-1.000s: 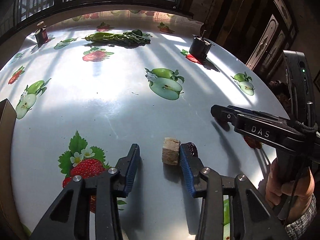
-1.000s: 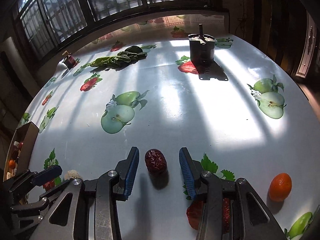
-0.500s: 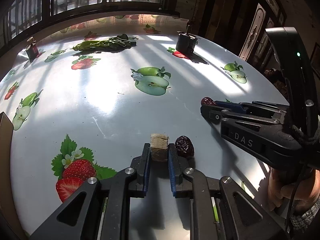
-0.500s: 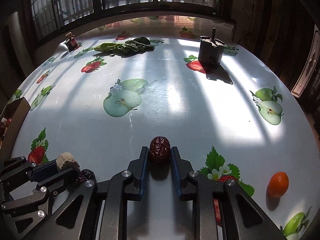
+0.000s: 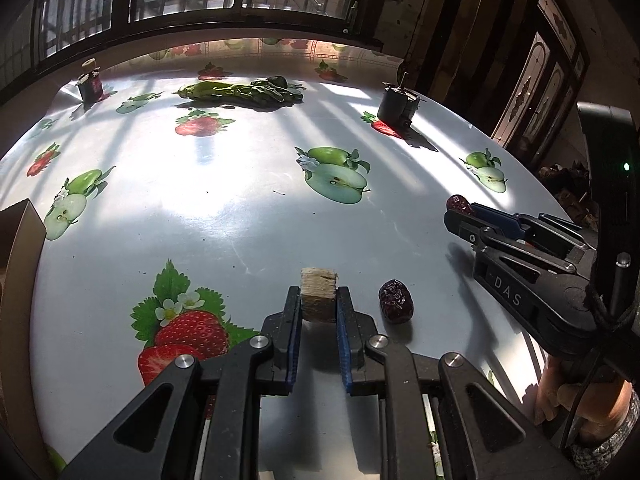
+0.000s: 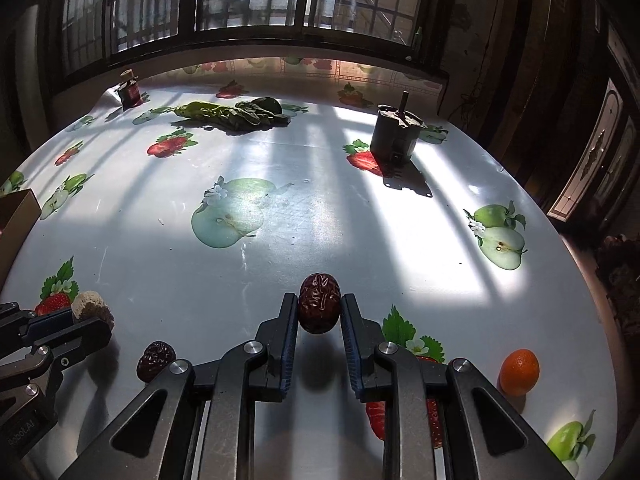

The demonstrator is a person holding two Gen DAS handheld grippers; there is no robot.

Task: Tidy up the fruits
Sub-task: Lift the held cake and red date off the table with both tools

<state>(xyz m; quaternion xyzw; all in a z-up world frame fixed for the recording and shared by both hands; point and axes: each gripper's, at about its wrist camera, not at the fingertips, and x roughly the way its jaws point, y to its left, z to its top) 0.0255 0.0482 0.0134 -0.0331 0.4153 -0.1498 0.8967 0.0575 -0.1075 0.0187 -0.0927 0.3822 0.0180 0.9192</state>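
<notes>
My left gripper (image 5: 319,304) is shut on a tan cork-like chunk (image 5: 318,294) and holds it above the fruit-print table (image 5: 224,216). A loose red date (image 5: 395,301) lies on the table just right of it. My right gripper (image 6: 320,312) is shut on another red date (image 6: 319,303), lifted off the table. In the right wrist view the loose date (image 6: 155,360) lies at lower left, beside the left gripper (image 6: 86,316) with the chunk (image 6: 90,304). A small orange (image 6: 519,371) sits at the right. The right gripper (image 5: 460,212) enters the left wrist view from the right.
A cardboard box (image 5: 18,264) stands at the table's left edge. Leafy greens (image 6: 232,114), a small dark jar (image 6: 129,90) and a dark metal motor-like block (image 6: 396,136) stand at the far side. The round table's edge drops off at the right.
A second ago both grippers were open around their objects on the table. They shut on them, and both have lifted since then.
</notes>
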